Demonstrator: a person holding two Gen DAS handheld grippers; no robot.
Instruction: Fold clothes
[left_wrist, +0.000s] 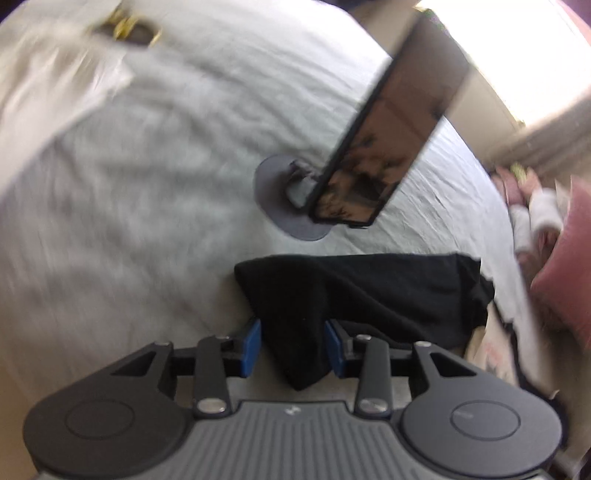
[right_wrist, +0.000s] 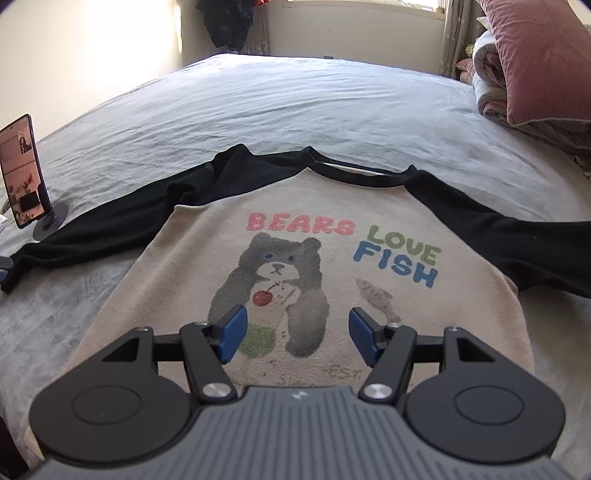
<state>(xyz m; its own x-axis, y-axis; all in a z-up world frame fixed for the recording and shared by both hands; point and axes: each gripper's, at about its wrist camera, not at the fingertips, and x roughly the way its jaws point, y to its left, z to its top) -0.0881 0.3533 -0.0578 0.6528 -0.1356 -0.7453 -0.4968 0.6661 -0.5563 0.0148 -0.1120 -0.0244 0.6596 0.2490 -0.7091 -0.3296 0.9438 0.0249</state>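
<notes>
A cream shirt (right_wrist: 199, 240) with a bear print and black sleeves lies face up, spread flat on the bed. My right gripper (right_wrist: 297, 334) hovers open over the shirt's lower front with nothing between its blue pads. The left sleeve (right_wrist: 122, 221) stretches out to the left edge of the right wrist view, where a bit of my left gripper (right_wrist: 4, 275) shows at its end. In the left wrist view that black sleeve end (left_wrist: 369, 291) lies between the pads of my left gripper (left_wrist: 293, 332). The jaws stand apart around the cloth without squeezing it.
The bed has a grey sheet (right_wrist: 295, 103). A phone on a round stand (right_wrist: 22, 177) stands at the bed's left side, close beyond the sleeve end (left_wrist: 388, 136). A pink pillow (right_wrist: 546, 62) and a folded quilt lie at the right. A blurred pale cloth (left_wrist: 55, 74) lies far left.
</notes>
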